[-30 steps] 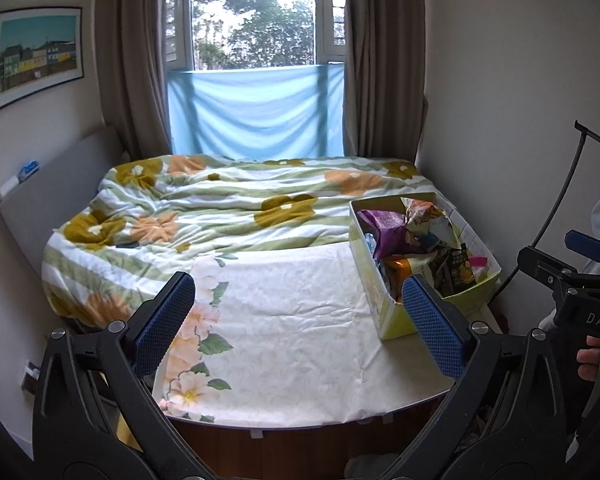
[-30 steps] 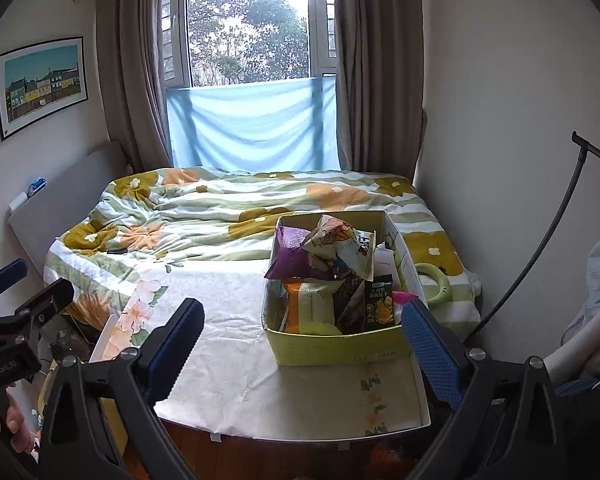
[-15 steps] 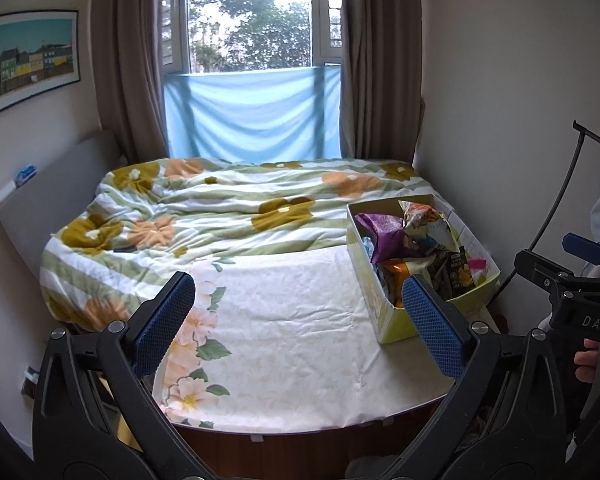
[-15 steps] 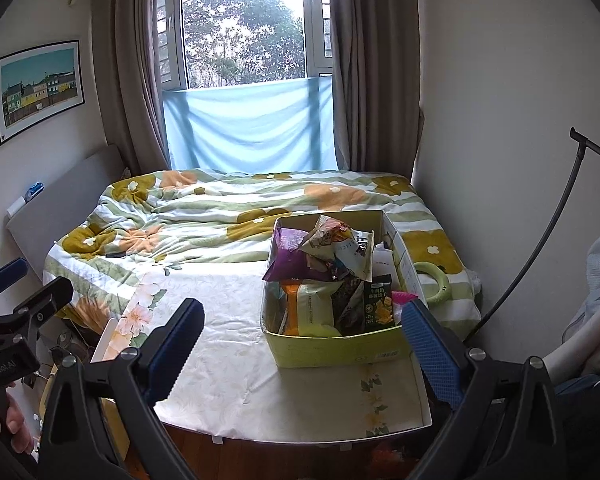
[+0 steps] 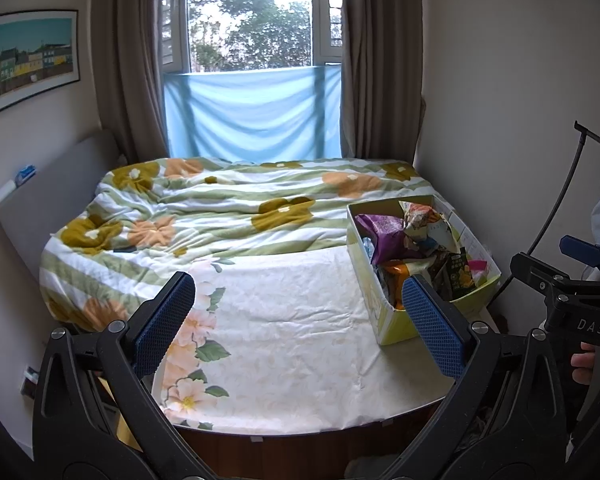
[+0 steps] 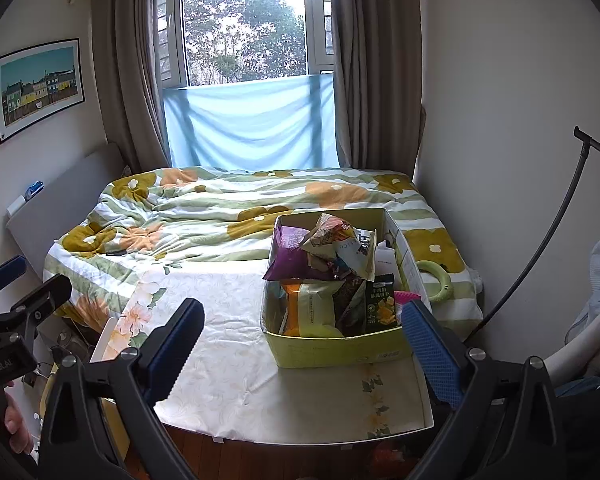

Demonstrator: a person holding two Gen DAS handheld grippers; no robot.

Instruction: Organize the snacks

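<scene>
We hold the left hand-held gripper [image 5: 298, 322] above the near edge of the bed [image 5: 284, 344], its blue-padded fingers [image 5: 164, 320] spread wide with nothing between them. The right hand-held gripper [image 6: 302, 348] hangs likewise over the foot of the bed, its fingers [image 6: 430, 354] spread apart and holding nothing. In the left wrist view we also see the right tool's black frame at the right margin, and in the right wrist view the left tool's frame at the left margin. The snacks sit in a yellow-green cardboard box [image 6: 340, 346] that rests on the white floral sheet [image 6: 236, 320], toward the right side of the bed and near its foot. Inside the box we make out a purple bag [image 6: 290, 254] at the back left, a crumpled multicoloured packet [image 6: 336, 240] lying on top beside it, a pale yellow-green pouch [image 6: 314, 310] standing at the front, and a dark green packet [image 6: 380, 304] to its right. The same box [image 5: 396, 322] shows in the left wrist view, just behind the right fingertip. A pale green ring [image 6: 432, 282] lies on the bed just right of the box. A flowered quilt [image 5: 220, 216] covers the far half of the bed, below a window [image 5: 252, 16] with a blue cloth [image 5: 252, 120] hung across its lower part.
</scene>
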